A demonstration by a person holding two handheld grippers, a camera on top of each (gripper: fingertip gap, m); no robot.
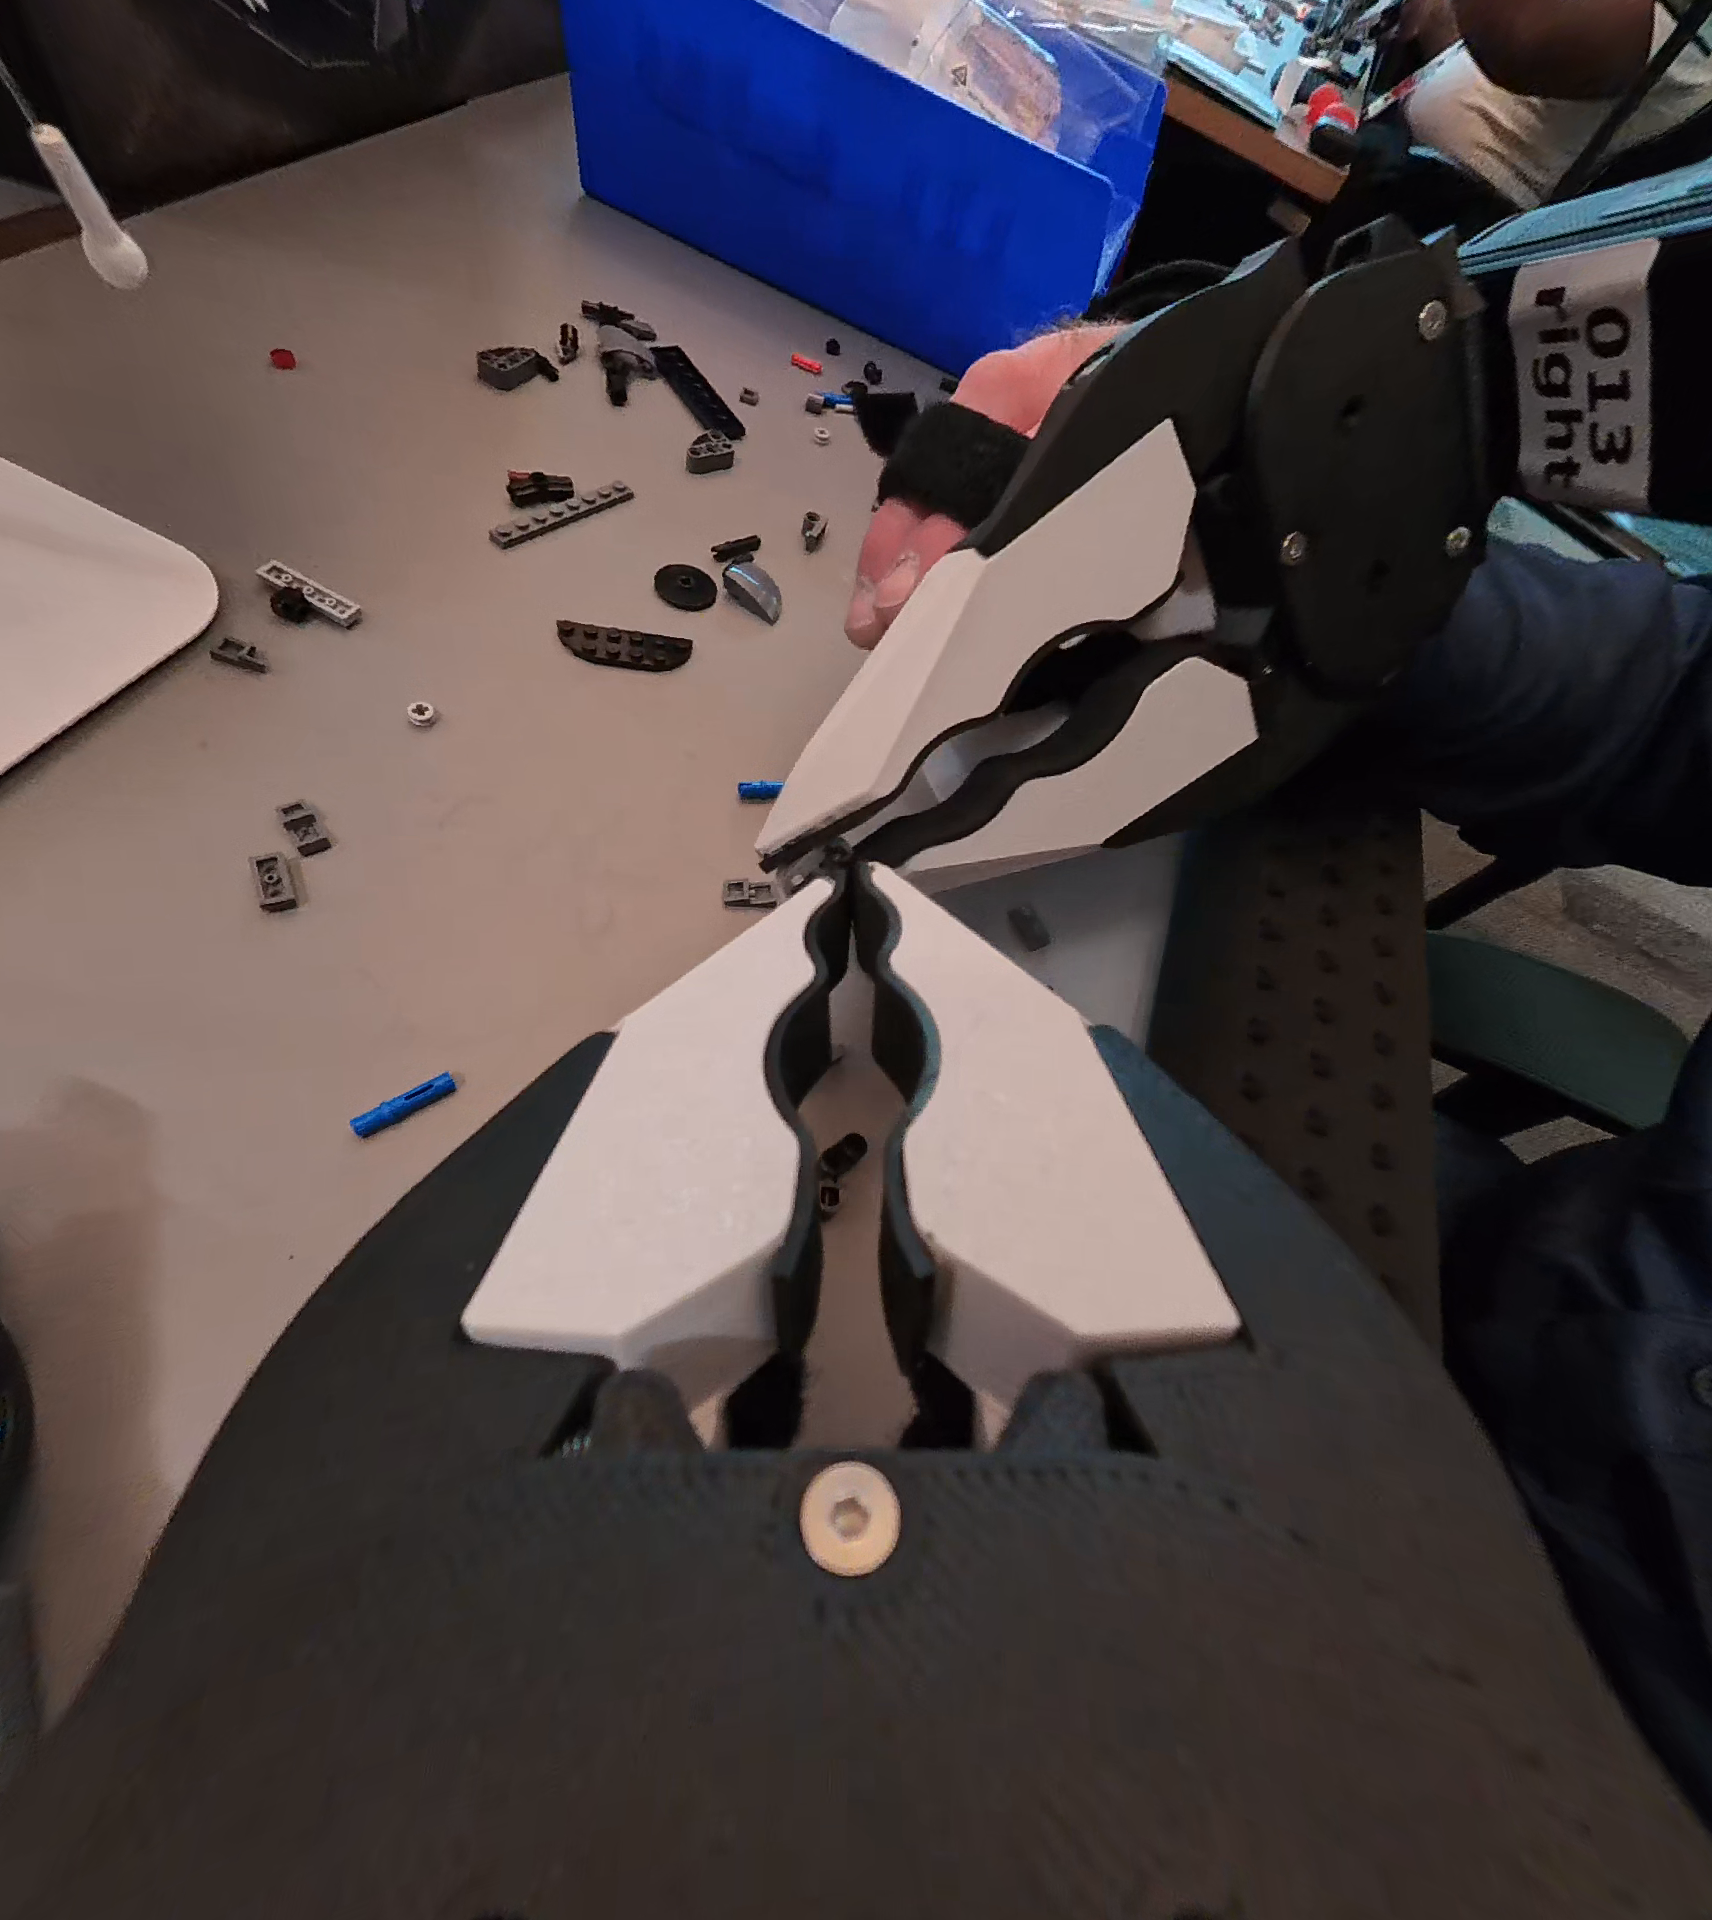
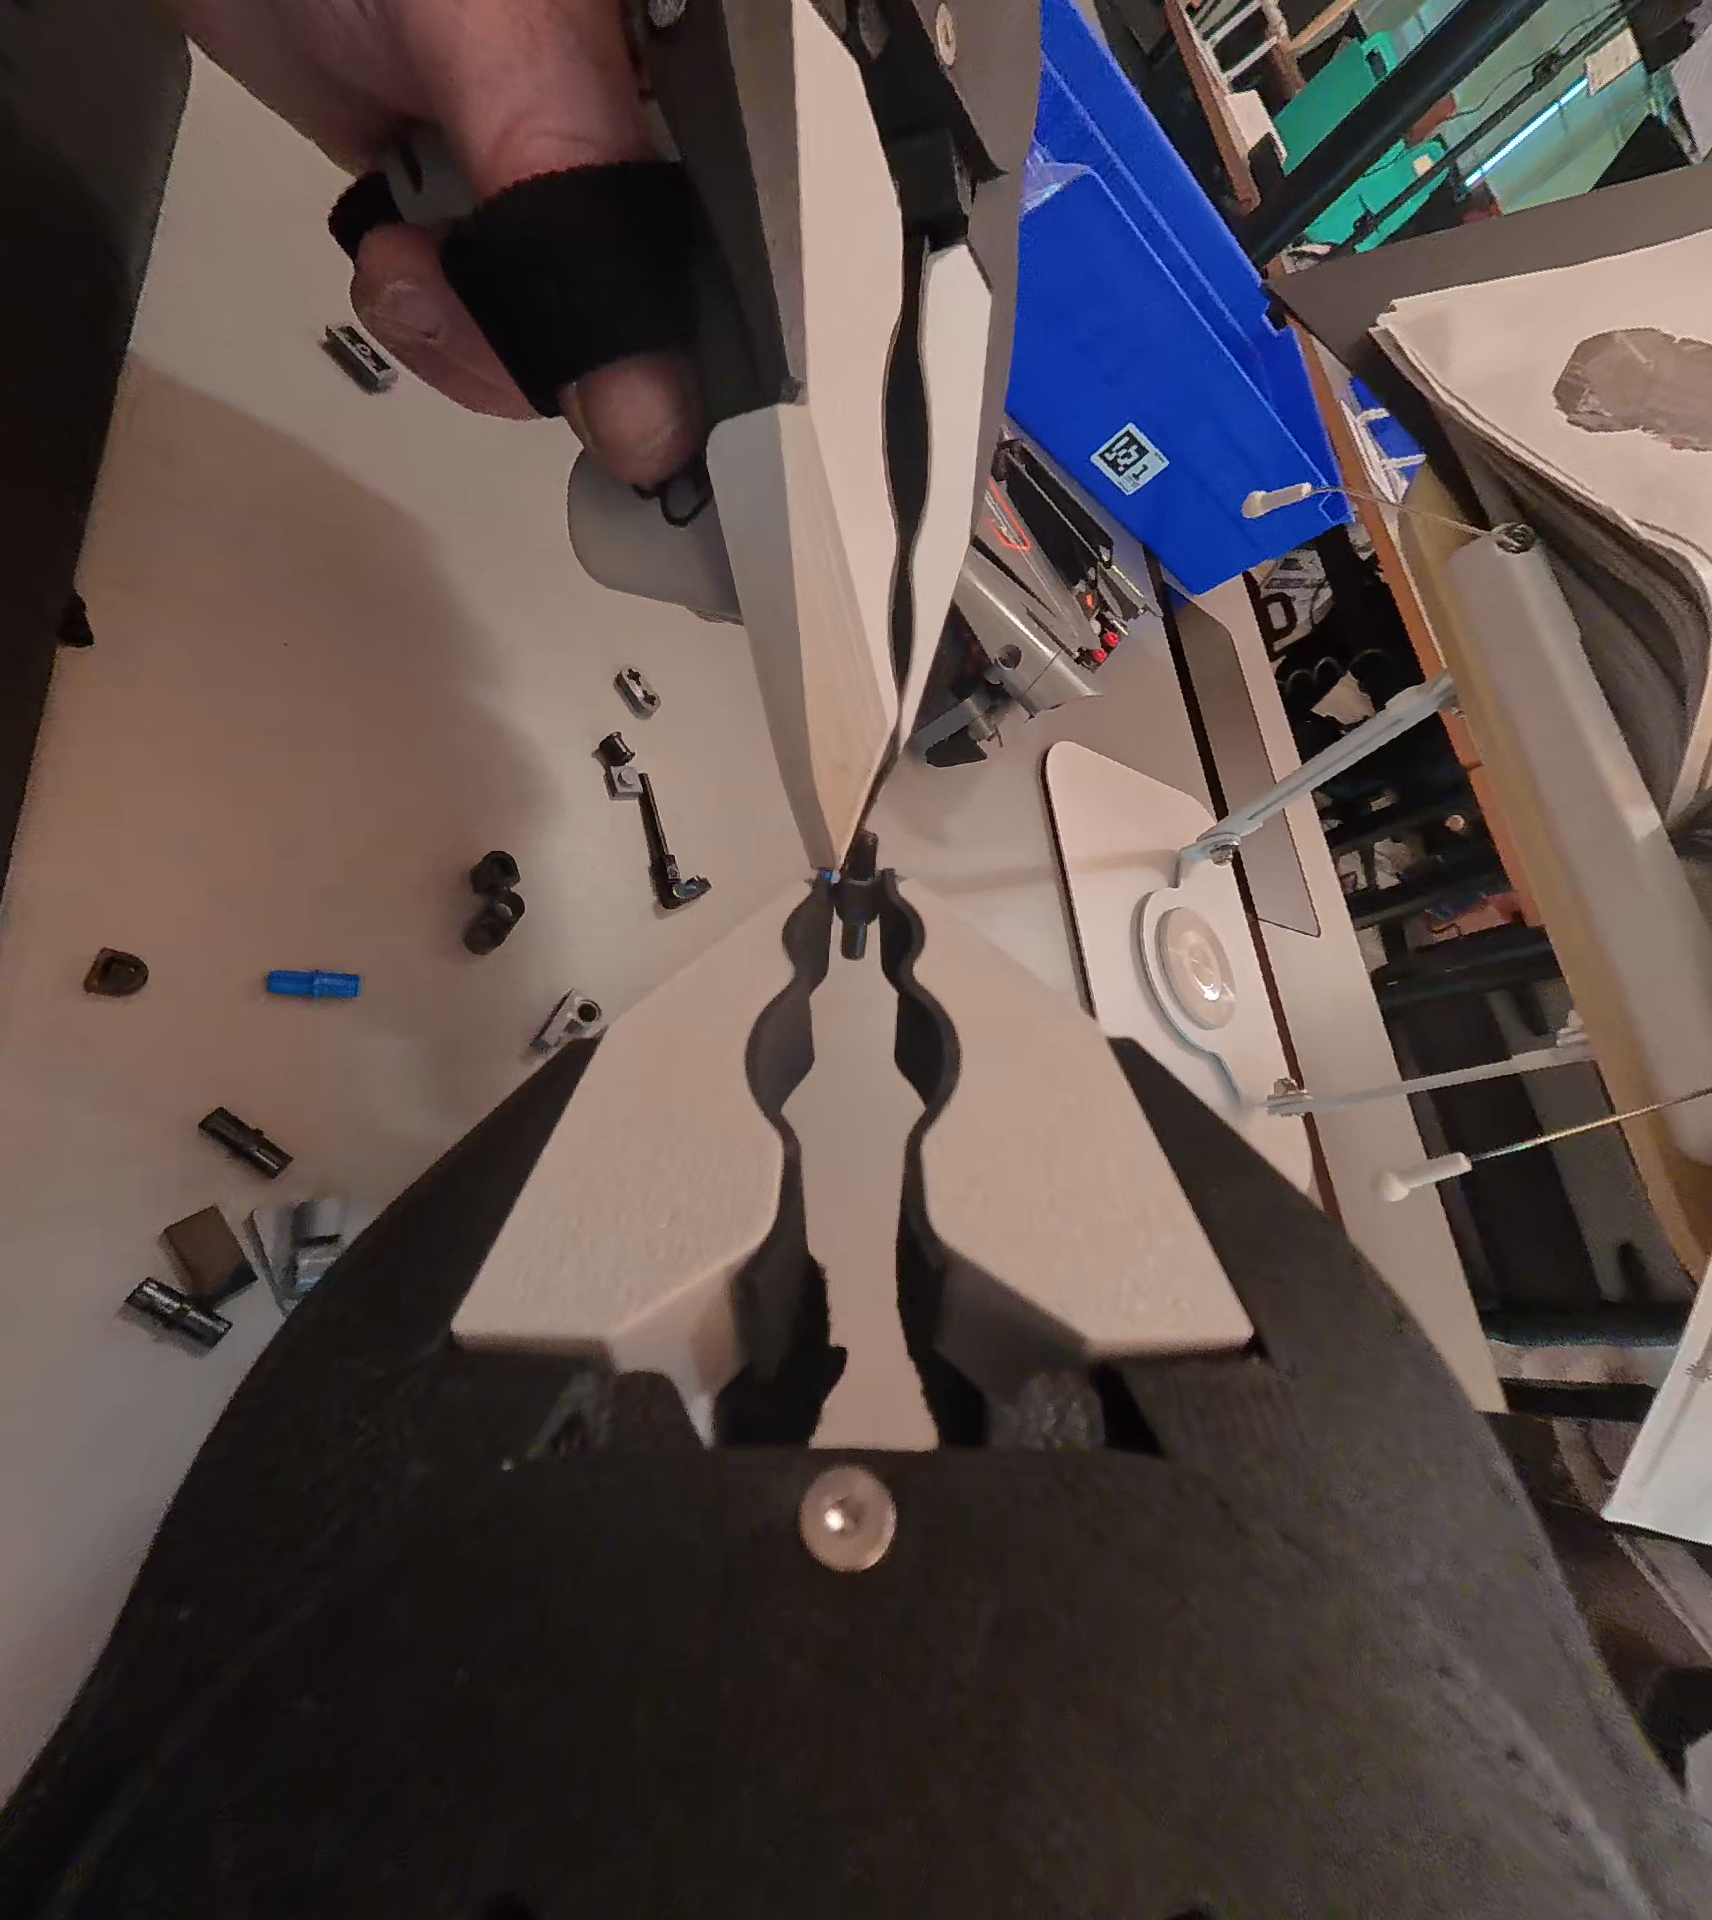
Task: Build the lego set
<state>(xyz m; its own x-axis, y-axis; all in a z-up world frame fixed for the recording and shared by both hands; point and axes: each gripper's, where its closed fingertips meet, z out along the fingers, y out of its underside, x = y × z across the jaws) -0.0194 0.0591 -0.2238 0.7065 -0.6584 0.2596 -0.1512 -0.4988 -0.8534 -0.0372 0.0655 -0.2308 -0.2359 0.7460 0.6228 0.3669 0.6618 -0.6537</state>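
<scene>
The right claw (image 2: pixel 854 902) pinches a small black peg (image 2: pixel 853 914), long way pointing back along its smooth white fingers; the left claw (image 1: pixel 850 878) is pressed together, tips meeting

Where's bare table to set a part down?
Free: the table stretch between the white board and the blue pin. Crowded: the loose lego pieces before the blue bin, and where both grippers' tips meet.
</scene>
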